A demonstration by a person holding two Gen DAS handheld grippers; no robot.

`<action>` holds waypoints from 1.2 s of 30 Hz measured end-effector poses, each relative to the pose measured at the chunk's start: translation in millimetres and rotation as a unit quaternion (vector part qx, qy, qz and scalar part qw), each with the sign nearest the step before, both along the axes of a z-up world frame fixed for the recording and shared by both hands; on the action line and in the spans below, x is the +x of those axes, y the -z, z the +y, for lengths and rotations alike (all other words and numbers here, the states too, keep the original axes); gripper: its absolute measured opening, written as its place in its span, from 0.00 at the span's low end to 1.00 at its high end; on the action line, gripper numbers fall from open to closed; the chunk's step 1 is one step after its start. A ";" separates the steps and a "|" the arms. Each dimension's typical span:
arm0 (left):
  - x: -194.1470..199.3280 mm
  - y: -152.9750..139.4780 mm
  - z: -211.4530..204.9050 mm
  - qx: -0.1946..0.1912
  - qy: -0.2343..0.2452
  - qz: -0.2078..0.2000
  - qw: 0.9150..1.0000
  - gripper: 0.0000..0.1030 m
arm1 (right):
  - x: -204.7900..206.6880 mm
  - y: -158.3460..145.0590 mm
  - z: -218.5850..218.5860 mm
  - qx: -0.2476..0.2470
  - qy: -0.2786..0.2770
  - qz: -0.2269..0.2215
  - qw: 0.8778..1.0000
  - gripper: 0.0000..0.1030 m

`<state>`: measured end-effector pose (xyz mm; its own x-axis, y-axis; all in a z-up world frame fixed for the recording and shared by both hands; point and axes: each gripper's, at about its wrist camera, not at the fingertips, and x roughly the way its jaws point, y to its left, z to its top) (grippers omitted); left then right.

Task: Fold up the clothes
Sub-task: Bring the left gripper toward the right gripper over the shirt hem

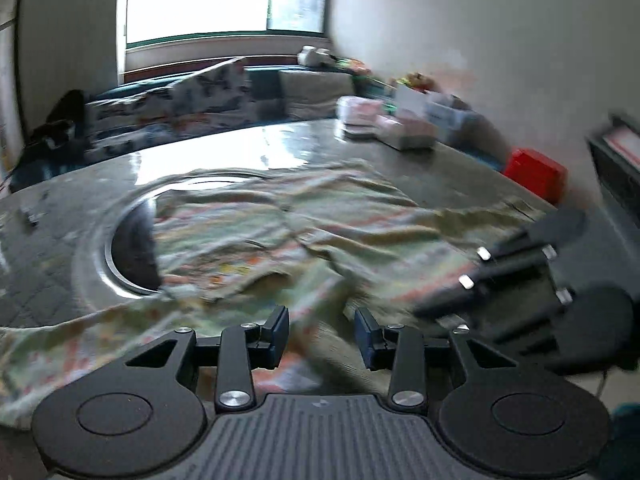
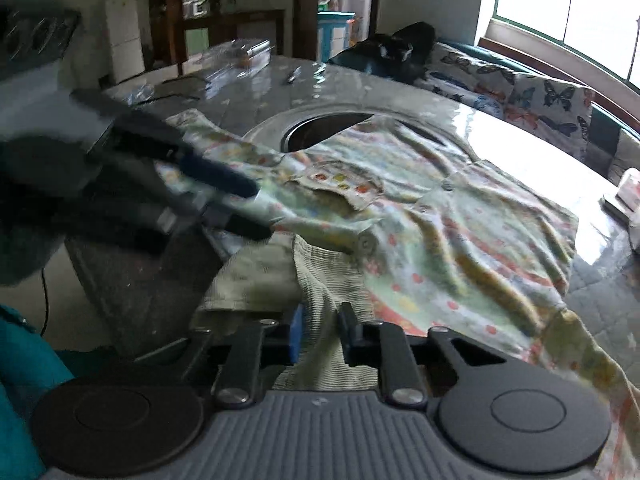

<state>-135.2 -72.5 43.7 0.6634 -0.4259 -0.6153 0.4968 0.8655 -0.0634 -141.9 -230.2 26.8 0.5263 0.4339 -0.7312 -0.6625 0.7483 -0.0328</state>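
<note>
A pale green shirt [image 1: 280,232] printed with orange, red and yellow bands is spread crumpled over a glossy grey table [image 1: 280,140], its far part lying across a round metal-rimmed hole [image 1: 128,248] in the tabletop. The cloth is heavily wrinkled, with a collar [image 2: 344,184] and a button [image 2: 365,243] seen in the right wrist view, and a plain ribbed inner side [image 2: 320,280] is turned up at the near edge, where the shirt hangs over the table's rim. The left gripper [image 1: 322,336] is held low over the near edge of the shirt with its fingers parted by a moderate gap; cloth lies beneath and between them, but no grip on it can be made out. The right gripper [image 2: 318,334] has its fingers narrowly parted with the ribbed fabric running up between them; whether it is pinched cannot be told. Each gripper is seen blurred in the other's view. Boxes [image 1: 384,124] stand at the table's far side, and a butterfly-print cushion [image 2: 540,100] lies beyond.
</note>
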 end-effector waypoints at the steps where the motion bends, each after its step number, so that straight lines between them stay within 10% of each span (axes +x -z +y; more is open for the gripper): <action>1: -3.6 1.5 -3.3 0.002 0.010 0.000 1.000 0.38 | 0.4 0.1 -3.8 0.002 0.006 0.001 1.000 0.17; 23: -10.4 17.3 -23.6 0.059 0.071 -0.006 0.996 0.38 | 13.7 6.2 2.5 0.006 0.013 -0.012 1.000 0.18; 36: -11.1 19.8 -36.1 0.078 0.110 -0.028 0.990 0.38 | 17.8 -10.3 -32.2 0.092 0.065 0.036 0.993 0.07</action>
<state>-146.3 -108.5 24.0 0.6007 -0.4662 -0.6494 0.6733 0.7330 0.0966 -124.1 -262.4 37.1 0.5361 0.4953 -0.6836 -0.5560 0.8165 0.1556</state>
